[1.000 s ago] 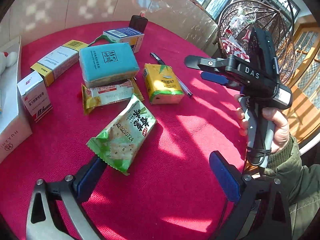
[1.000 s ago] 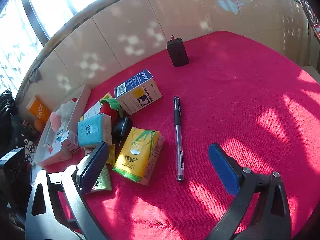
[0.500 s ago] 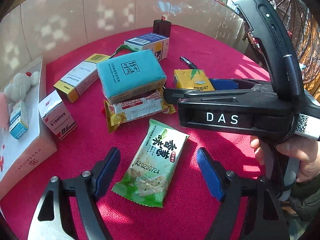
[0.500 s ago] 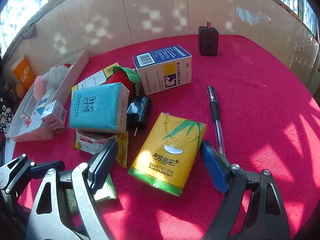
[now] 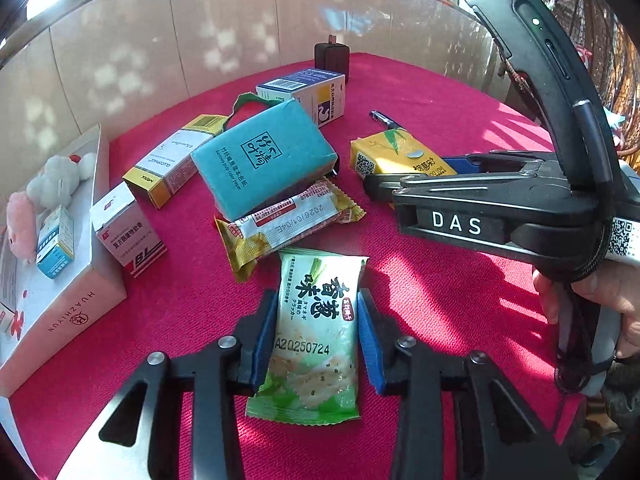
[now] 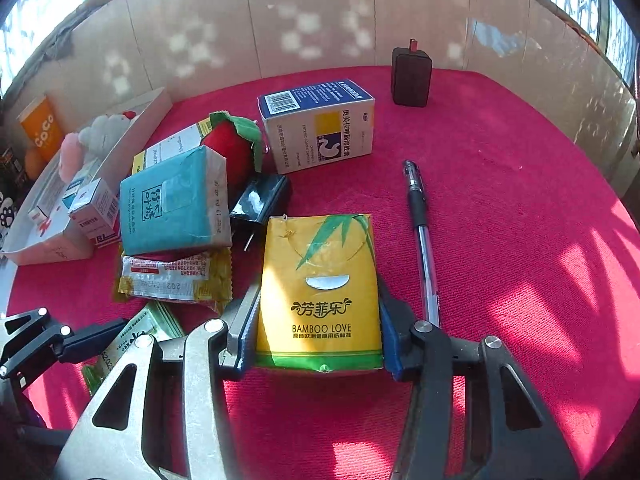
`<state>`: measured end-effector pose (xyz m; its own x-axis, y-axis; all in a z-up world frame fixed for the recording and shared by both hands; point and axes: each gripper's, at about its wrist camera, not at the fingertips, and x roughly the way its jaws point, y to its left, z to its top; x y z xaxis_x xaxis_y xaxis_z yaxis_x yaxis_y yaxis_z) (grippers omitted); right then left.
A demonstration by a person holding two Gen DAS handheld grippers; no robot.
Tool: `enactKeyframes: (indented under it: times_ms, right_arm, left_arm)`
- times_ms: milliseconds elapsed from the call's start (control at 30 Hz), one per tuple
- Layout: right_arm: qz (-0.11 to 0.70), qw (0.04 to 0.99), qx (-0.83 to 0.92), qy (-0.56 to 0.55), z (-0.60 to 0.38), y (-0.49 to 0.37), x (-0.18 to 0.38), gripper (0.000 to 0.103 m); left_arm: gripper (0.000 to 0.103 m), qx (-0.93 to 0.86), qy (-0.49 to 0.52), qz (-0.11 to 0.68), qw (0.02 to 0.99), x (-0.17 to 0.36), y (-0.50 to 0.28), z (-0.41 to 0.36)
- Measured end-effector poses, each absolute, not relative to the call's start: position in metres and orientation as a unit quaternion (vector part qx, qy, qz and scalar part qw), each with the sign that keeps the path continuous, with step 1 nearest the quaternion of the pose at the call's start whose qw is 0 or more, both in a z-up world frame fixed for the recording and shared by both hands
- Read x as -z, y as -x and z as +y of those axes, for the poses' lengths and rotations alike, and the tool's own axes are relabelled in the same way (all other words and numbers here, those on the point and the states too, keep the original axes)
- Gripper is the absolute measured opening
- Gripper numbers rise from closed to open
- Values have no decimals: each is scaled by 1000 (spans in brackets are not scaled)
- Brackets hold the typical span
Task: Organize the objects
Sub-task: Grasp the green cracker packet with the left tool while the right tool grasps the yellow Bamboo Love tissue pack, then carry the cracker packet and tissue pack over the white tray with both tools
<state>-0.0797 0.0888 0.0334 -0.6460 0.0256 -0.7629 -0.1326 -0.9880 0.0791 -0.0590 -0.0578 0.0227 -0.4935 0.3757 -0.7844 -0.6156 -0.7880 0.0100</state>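
Left wrist view shows me my left gripper [image 5: 318, 330], jaws just closed in, pinching the green cracker packet [image 5: 316, 332] on the red tablecloth [image 5: 440, 300]. Only the right wrist view shows my right gripper [image 6: 316, 330], also just narrowed, clamped on the yellow tissue pack [image 6: 320, 284], with a pen [image 6: 420, 232] just beside it and a red plush strawberry [image 6: 228, 148] behind the teal pack [image 6: 172, 204].

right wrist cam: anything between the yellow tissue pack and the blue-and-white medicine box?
Mostly bare red cloth in the right wrist view. A black plug adapter lies just left of that stretch, beside the yellow tissue pack; the medicine box stands clear behind.
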Motion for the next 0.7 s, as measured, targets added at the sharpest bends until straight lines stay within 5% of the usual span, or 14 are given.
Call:
enactKeyframes:
  times_ms: [700]
  right_arm:
    - [97,21,-933,347,84,45,-83,49]
  left_arm:
    - [36,-907,352,126,193,-51,47,-84]
